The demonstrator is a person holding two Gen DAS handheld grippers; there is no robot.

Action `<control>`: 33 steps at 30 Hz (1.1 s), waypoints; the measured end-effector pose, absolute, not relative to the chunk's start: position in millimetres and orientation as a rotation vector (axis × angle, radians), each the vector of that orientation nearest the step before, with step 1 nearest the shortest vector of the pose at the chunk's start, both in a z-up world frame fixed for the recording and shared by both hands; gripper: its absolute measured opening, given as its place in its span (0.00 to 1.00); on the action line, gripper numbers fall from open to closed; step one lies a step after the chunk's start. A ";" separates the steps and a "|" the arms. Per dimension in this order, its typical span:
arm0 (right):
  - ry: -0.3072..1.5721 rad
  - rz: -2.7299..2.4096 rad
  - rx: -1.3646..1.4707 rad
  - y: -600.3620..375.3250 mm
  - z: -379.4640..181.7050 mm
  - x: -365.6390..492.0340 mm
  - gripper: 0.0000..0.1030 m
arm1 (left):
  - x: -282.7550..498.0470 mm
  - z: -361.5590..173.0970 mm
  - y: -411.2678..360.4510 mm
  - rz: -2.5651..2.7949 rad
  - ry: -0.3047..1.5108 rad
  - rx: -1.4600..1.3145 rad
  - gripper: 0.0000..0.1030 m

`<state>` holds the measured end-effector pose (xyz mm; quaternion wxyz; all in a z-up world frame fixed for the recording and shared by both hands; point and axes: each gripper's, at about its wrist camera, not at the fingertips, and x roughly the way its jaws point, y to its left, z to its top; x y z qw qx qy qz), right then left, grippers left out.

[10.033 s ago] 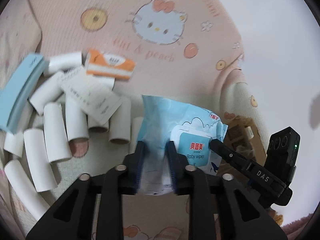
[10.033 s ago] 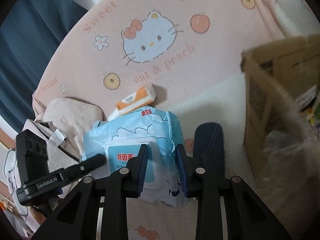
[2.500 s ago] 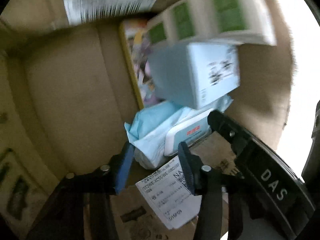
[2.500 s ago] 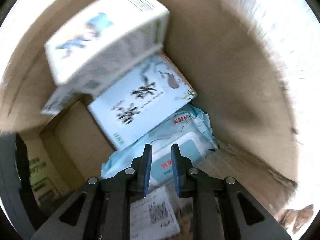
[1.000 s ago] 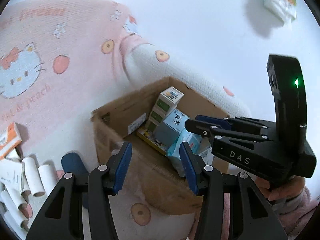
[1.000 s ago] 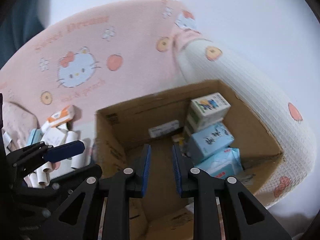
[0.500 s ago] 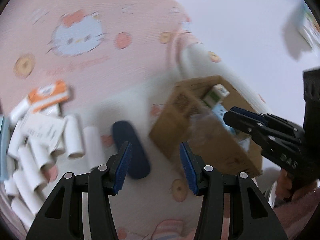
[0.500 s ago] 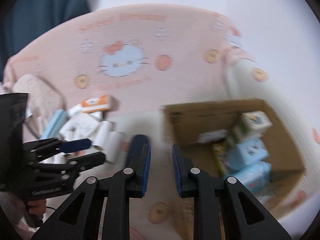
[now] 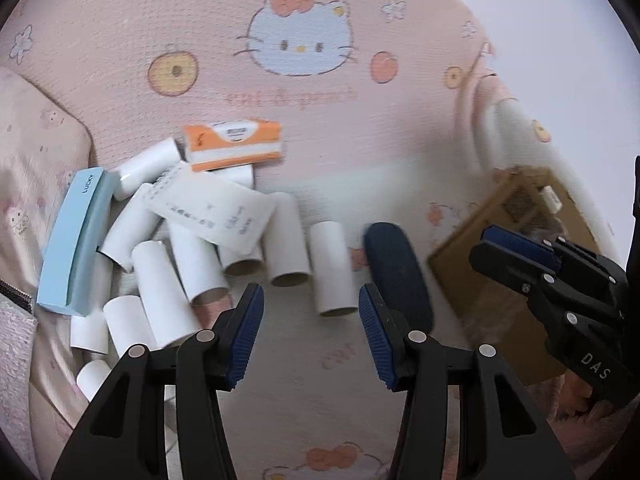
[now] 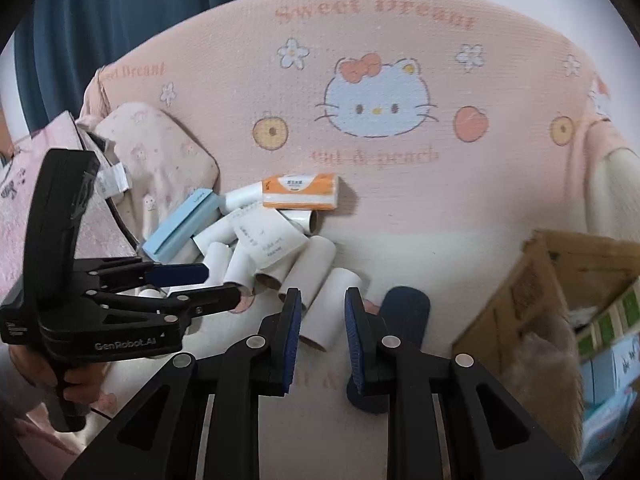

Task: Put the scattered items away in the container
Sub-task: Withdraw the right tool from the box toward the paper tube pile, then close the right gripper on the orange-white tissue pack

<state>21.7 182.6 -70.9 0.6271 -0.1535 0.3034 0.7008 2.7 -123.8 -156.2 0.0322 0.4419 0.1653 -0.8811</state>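
A: Pink bedding (image 10: 400, 200) printed with a cartoon cat and peaches is spread under everything, and a blue curtain (image 10: 120, 20) is seen behind it. What is carried by the claws?

B: Nothing is held by either. The left gripper (image 9: 311, 332) is spread wide and empty above the bedding, and the right gripper (image 10: 322, 338) is narrowed to a slim gap with nothing gripped between its pads.

A: Where are the scattered items found?

B: A heap is gathered toward the left edge of the bedding: white cardboard tubes (image 9: 289, 240) lying at all angles, a folded paper slip (image 9: 212, 212) draped over them, an orange tissue pack (image 9: 233, 145) at the far side, and a long pale blue box (image 9: 74, 240) propped against a pink pillow (image 10: 160, 156). A dark blue oval case (image 9: 396, 272) lies apart, between the heap and the cardboard box (image 10: 560, 280) at the right edge, where several cartons are already stowed.

A: What could go wrong?

B: The tubes are round, light and hollow, so one is likely to be rolled away or crushed if it is nipped off-centre or squeezed hard. The slip rests loosely on top and could be dragged off with whatever is pulled from beneath. The bedding is soft, so a low reach could catch cloth between the pads. The two grippers are also held near each other, and a clash is possible if both are sent at the same tube.
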 end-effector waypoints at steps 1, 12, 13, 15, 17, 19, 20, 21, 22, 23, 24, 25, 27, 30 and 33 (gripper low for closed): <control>0.689 1.617 -0.353 188.1 -72.9 20.1 0.18 | 0.3 -158.6 -127.2 -2.699 0.516 1.366 0.52; 0.834 1.642 -0.233 274.6 -94.1 37.4 0.23 | -30.9 -168.4 -186.4 -2.563 0.784 1.228 0.52; 0.858 1.634 -0.207 282.2 -95.5 41.8 0.23 | -33.2 -169.5 -193.4 -2.549 0.821 1.214 0.52; 0.916 1.629 -0.159 295.9 -98.7 50.0 0.23 | -37.6 -171.9 -206.7 -2.518 0.888 1.189 0.52; 0.995 1.604 -0.117 309.9 -102.7 57.1 0.23 | -42.1 -175.6 -218.9 -2.494 0.942 1.170 0.52; 1.059 1.607 -0.063 320.3 -106.3 61.7 0.23 | -48.2 -179.1 -227.3 -2.470 0.965 1.165 0.52; 1.085 1.607 -0.042 325.9 -107.7 62.6 0.23 | -51.6 -180.7 -231.0 -2.462 0.980 1.162 0.52; 1.101 1.607 -0.032 329.3 -108.5 62.5 0.18 | -53.9 -181.7 -234.0 -2.460 0.999 1.154 0.52; 1.114 1.612 -0.019 333.5 -109.2 61.4 0.12 | -56.6 -182.3 -236.6 -2.458 1.017 1.145 0.52; 1.128 1.631 -0.009 337.8 -110.0 59.9 0.09 | -59.6 -182.5 -238.6 -2.462 1.031 1.132 0.52; 1.137 1.651 0.007 341.1 -110.9 58.8 0.09 | -62.3 -182.4 -240.3 -2.463 1.036 1.121 0.52; 1.136 1.654 0.008 346.6 -111.8 56.5 0.09 | -66.3 -181.9 -241.4 -2.460 1.028 1.117 0.52; 1.109 1.644 -0.040 356.4 -112.7 52.1 0.09 | -74.6 -180.6 -243.1 -2.459 0.999 1.115 0.52; 1.084 1.653 -0.102 369.7 -116.7 49.9 0.09 | -84.7 -179.9 -248.4 -2.446 0.995 1.101 0.52; 1.086 1.624 -0.124 381.3 -122.8 53.9 0.09 | -93.4 -181.6 -256.2 -2.429 0.994 1.081 0.52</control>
